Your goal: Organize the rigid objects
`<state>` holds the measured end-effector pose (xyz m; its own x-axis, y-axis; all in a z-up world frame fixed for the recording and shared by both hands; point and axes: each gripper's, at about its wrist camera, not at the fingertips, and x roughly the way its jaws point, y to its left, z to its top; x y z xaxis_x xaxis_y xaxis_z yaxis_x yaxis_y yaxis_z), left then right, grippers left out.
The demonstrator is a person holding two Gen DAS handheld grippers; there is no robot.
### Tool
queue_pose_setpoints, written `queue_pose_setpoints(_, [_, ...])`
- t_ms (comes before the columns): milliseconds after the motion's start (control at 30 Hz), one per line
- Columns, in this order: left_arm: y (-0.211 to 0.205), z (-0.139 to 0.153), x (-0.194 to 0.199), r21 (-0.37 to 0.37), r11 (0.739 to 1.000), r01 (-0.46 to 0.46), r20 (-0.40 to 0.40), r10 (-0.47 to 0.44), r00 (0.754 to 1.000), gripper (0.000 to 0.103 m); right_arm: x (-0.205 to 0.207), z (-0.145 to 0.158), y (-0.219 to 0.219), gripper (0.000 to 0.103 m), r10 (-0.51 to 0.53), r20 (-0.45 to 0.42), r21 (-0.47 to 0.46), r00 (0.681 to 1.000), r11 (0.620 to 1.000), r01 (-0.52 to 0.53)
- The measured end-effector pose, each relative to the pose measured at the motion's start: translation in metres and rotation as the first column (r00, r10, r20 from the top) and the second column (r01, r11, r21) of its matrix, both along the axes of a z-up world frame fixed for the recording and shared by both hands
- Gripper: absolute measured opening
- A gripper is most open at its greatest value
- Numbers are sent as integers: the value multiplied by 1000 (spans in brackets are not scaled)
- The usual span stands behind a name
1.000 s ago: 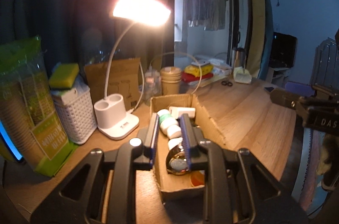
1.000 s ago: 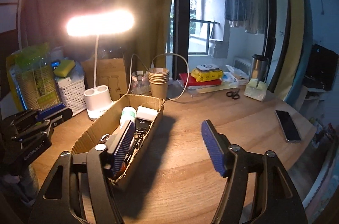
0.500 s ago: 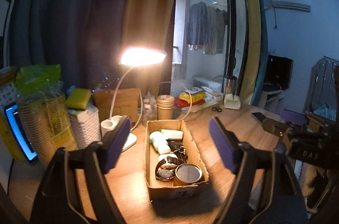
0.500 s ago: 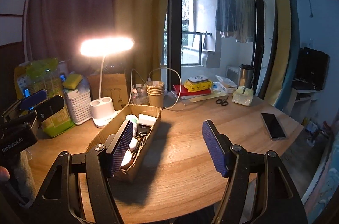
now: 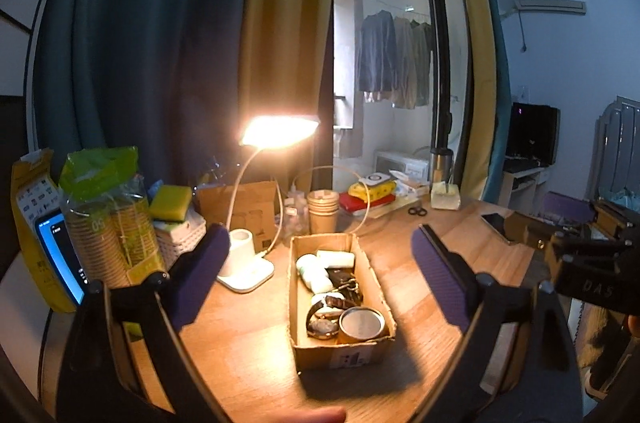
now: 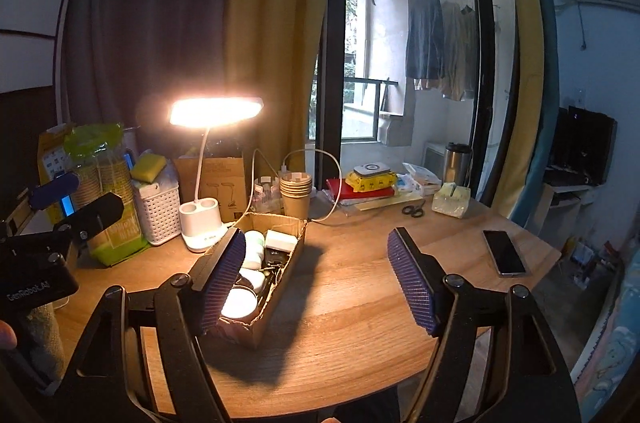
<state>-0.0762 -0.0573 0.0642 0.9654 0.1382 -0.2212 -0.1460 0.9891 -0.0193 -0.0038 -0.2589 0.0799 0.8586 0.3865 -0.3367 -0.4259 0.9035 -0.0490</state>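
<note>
A: Our left gripper (image 5: 320, 275) hovers level above the table (image 5: 248, 351), jaws just spread wide, nothing between.

B: Box (image 5: 340, 351) at six o'clock. Our right gripper (image 6: 316, 283) hovers likewise, just widened, empty; box (image 6: 256, 327) at nine.

Legible markings on the two hand-held grippers and one package

Right hand-held gripper (image 5: 592, 247), seen from the left wrist view: white letters "DAS" on its black body. Left hand-held gripper (image 6: 76, 195), seen from the right wrist view: "GenRobot.AI" printed on its black housing. Sleeve of paper cups (image 5: 108, 223): the number "50" on the wrapper; its green label carries print that appears inverted and too blurred to read.
</note>
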Motion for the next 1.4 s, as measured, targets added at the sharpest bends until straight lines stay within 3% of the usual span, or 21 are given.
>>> queue_pose_setpoints(233, [-1,-4,-1,13,1000,3,4,-3,1000,93,-1,5,-6,77,-28,28,32,999,999,27])
queue_pose_setpoints(1400, [-3,-12,5,5,1000,2,-31,-1,1000,94,7,-6,1,77,-7,-20,32,1000,999,8])
